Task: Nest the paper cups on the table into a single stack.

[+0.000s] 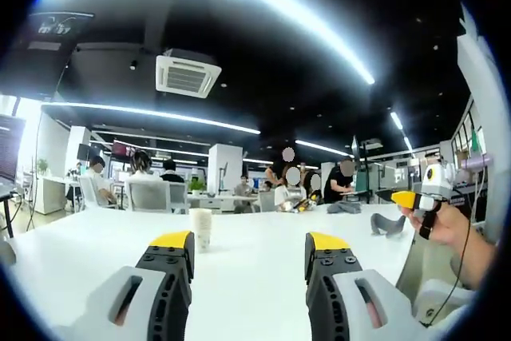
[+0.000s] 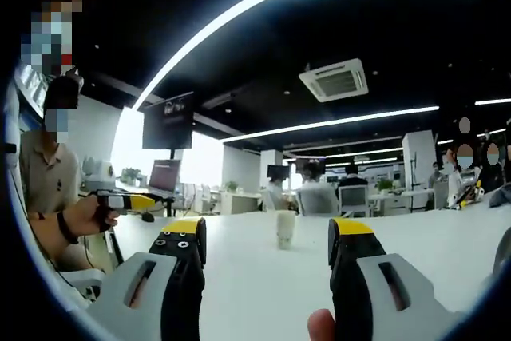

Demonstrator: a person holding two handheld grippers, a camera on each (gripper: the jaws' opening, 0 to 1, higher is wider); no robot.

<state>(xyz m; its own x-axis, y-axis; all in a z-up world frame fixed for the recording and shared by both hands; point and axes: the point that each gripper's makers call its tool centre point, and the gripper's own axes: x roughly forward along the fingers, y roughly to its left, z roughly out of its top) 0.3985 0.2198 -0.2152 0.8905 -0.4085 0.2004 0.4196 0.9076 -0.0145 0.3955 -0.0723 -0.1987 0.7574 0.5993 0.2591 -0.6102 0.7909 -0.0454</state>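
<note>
A pale paper cup (image 1: pixel 201 229) stands upright on the white table (image 1: pixel 255 293), far ahead and just right of my left jaw tip. My left gripper (image 1: pixel 249 241) is open, with nothing between its yellow-tipped jaws. In the right gripper view the same cup (image 2: pixel 285 229) stands on the table (image 2: pixel 263 293), well beyond my right gripper (image 2: pixel 267 227), which is open and holds nothing. A hand at the right edge of the left gripper view holds the right gripper (image 1: pixel 415 200). At the left of the right gripper view a hand holds the left gripper (image 2: pixel 128 201).
A grey object (image 1: pixel 389 225) lies on the table at the right. People sit at desks with office chairs (image 1: pixel 150 196) behind the table. A dark monitor (image 2: pixel 168 121) hangs at the left, and a person in a beige shirt (image 2: pixel 48 177) stands beside it.
</note>
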